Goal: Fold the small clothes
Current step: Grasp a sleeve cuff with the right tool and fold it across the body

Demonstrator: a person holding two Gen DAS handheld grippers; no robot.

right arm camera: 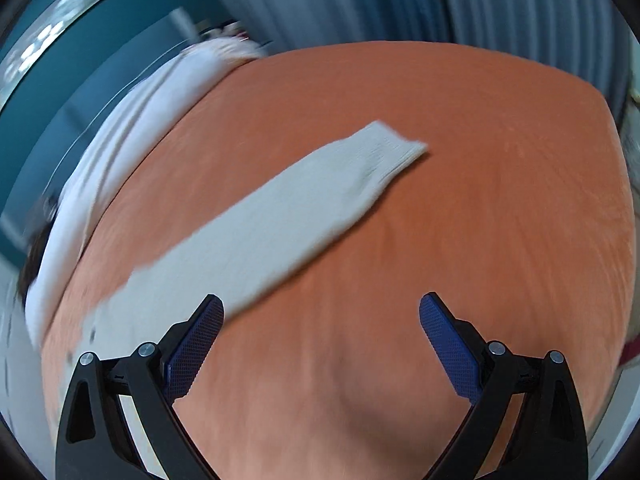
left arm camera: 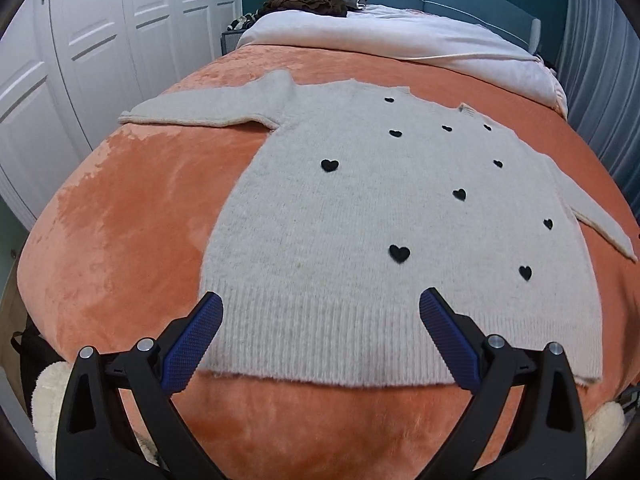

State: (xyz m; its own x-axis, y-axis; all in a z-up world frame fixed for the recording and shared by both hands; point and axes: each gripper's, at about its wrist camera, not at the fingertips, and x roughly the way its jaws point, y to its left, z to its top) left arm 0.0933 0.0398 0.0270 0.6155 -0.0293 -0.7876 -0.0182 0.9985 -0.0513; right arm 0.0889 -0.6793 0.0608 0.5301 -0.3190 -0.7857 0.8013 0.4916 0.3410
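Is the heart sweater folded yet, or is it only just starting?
Only just starting. Done: the sweater lies spread flat, front up, on the orange blanket, both sleeves out to the sides. In hand: nothing; the left gripper is open above the hem, and the right gripper is open near the right sleeve. Left: every fold, sleeves and body.

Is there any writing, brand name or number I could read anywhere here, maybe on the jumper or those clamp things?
None can be read.
The sweater carries only black heart shapes, no lettering.
The small tag at its neckline is too small to read.
The left gripper and right gripper show no markings.
The right wrist view is motion-blurred.
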